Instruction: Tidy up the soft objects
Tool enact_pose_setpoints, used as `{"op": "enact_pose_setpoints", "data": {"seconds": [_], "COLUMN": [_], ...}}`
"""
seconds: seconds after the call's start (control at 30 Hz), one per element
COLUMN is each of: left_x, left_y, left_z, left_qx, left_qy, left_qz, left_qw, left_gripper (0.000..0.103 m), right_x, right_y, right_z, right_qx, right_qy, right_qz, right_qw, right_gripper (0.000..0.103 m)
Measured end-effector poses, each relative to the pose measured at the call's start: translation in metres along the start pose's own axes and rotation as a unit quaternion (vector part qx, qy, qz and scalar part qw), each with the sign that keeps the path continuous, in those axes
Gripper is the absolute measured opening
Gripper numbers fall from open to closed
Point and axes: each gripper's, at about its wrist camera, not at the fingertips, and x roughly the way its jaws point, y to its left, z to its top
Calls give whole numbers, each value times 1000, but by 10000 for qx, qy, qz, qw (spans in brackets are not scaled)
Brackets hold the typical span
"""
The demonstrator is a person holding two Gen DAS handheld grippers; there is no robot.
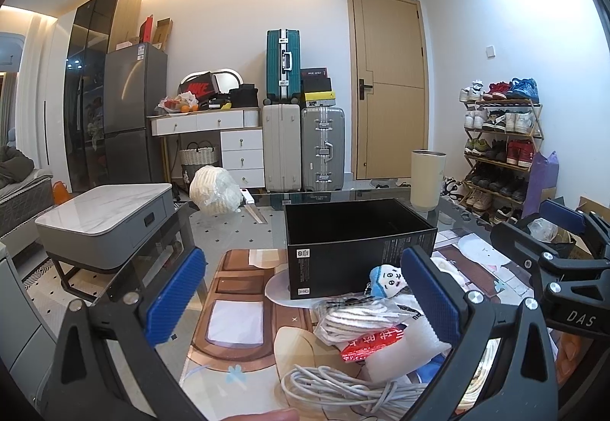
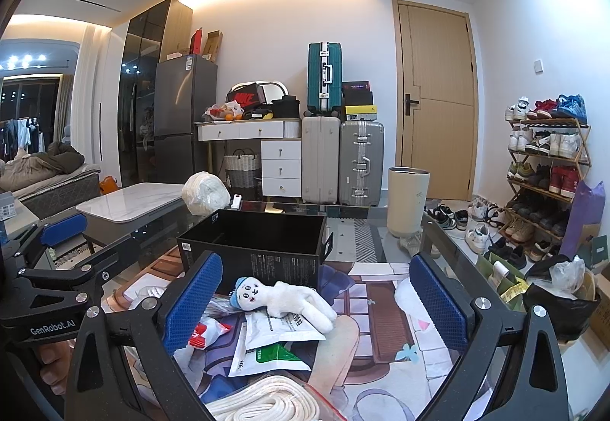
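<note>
A small white plush doll with a blue cap lies on a pile of packets just in front of an open black box. My right gripper is open above the pile, the doll between its fingers but untouched. In the left wrist view the doll shows beside the black box, with a bagged striped cloth, a red packet, white foam and a grey cable coil. My left gripper is open, holding nothing. A white rope coil lies nearest the right gripper.
The items sit on a glass table with a cartoon mat. A cream cylinder stands at the far right of the table, a white wrapped bundle at the far left. Suitcases, a shoe rack and a low grey table stand beyond.
</note>
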Motion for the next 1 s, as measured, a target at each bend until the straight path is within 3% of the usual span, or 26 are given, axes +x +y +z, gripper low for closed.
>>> {"op": "enact_pose_setpoints", "data": {"seconds": [1.0], "left_x": [2], "left_y": [1], "left_z": [-1], "left_qx": [-33], "left_qy": [60], "left_qz": [2], "left_qw": [10000], "left_gripper": [103], "right_x": [-3], "right_y": [1], "right_z": [0], "right_qx": [-11], "right_qy": [-55], "right_qz": [-23], "right_qw": [10000], "right_gripper": [102]}}
